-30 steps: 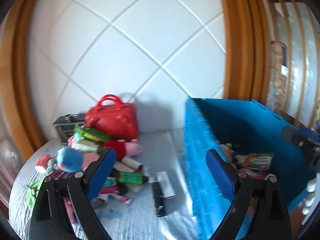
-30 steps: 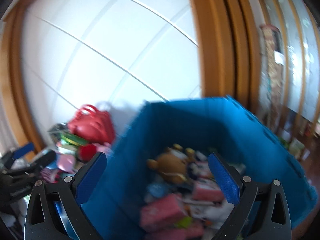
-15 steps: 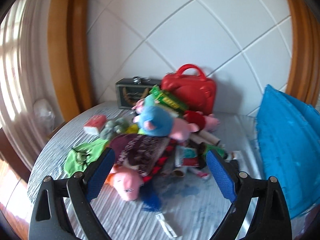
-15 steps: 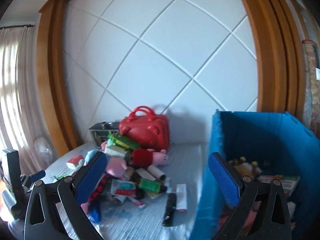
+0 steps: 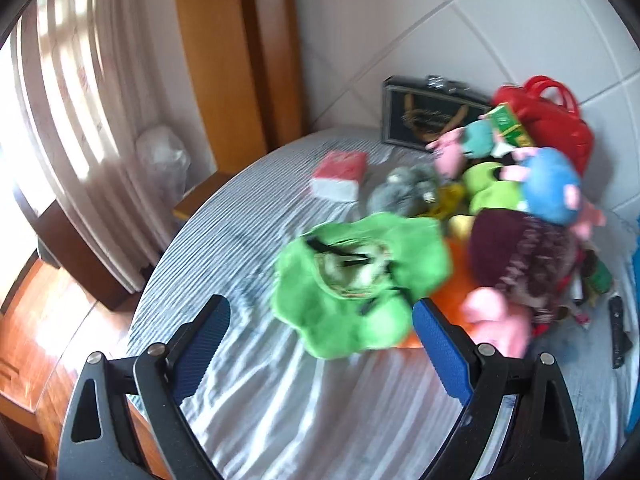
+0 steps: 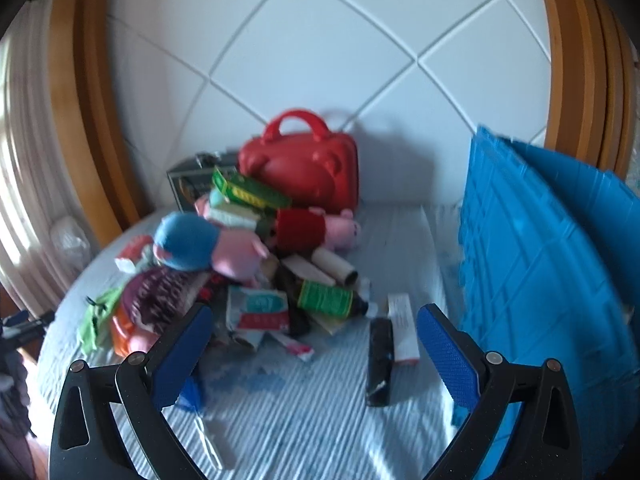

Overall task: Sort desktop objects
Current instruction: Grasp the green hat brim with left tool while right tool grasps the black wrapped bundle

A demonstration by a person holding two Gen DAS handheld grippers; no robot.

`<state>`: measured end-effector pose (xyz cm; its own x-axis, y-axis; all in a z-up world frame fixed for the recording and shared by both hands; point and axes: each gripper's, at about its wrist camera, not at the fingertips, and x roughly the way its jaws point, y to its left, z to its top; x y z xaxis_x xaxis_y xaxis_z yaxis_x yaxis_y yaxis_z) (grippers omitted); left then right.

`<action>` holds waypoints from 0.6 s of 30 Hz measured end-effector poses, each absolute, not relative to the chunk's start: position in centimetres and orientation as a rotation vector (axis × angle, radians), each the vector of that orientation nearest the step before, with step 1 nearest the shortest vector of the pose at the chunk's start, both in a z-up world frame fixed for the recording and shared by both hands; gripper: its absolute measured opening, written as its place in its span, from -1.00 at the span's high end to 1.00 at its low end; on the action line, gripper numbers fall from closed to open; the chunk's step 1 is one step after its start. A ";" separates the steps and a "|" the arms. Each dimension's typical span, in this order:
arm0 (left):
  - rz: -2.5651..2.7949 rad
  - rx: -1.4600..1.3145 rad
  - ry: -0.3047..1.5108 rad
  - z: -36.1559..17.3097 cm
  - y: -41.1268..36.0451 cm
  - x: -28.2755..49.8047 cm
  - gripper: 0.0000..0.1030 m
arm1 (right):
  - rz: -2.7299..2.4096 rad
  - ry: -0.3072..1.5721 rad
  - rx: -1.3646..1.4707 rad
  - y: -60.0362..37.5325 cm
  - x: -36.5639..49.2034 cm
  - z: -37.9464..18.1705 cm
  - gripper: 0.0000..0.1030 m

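A heap of toys and packets lies on the striped table cloth (image 5: 256,240). In the left wrist view my left gripper (image 5: 320,322) stands open just short of a green plush piece (image 5: 360,272), with nothing between its fingers. Behind that lie a maroon knitted item (image 5: 520,256), a blue-and-pink pig toy (image 5: 550,184) and a red case (image 5: 548,120). In the right wrist view my right gripper (image 6: 314,332) is open and empty over a black bar (image 6: 380,356), a white-and-red box (image 6: 404,328) and a dark bottle with a green label (image 6: 326,298).
A blue crate (image 6: 540,280) stands at the right of the table. A red-and-white packet (image 5: 340,172), a grey plush (image 5: 404,188) and a dark tin (image 5: 428,114) lie toward the back. The round table's edge (image 5: 152,280) drops to a wooden floor on the left, by a curtain (image 5: 68,112).
Both grippers swung left and down, away from the blue crate toward the heap. The left one now hovers close over the green plush; both stayed open.
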<state>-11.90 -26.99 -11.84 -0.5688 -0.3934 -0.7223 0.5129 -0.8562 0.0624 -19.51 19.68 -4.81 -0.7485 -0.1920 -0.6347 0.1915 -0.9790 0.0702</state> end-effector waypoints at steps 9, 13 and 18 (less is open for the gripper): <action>-2.317 1.190 0.512 -17.1 -37.8 -15.6 -0.82 | -2.772 -0.055 1.341 19.5 -22.9 -11.8 -1.00; -2.337 1.292 0.481 -19.3 -37.8 -18.9 -0.82 | -2.760 -0.098 1.476 20.1 -24.5 -14.8 -1.00; -2.351 1.424 0.413 -22.7 -36.8 -22.6 -0.82 | -2.736 -0.159 1.578 21.3 -26.8 -17.5 -1.00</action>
<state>-22.60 -36.79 -22.72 -0.4272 -0.1525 -0.8912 0.4473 -0.8922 -0.0618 -26.78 21.29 -17.54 -0.5018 -0.0324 -0.8644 -0.0677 -0.9948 0.0766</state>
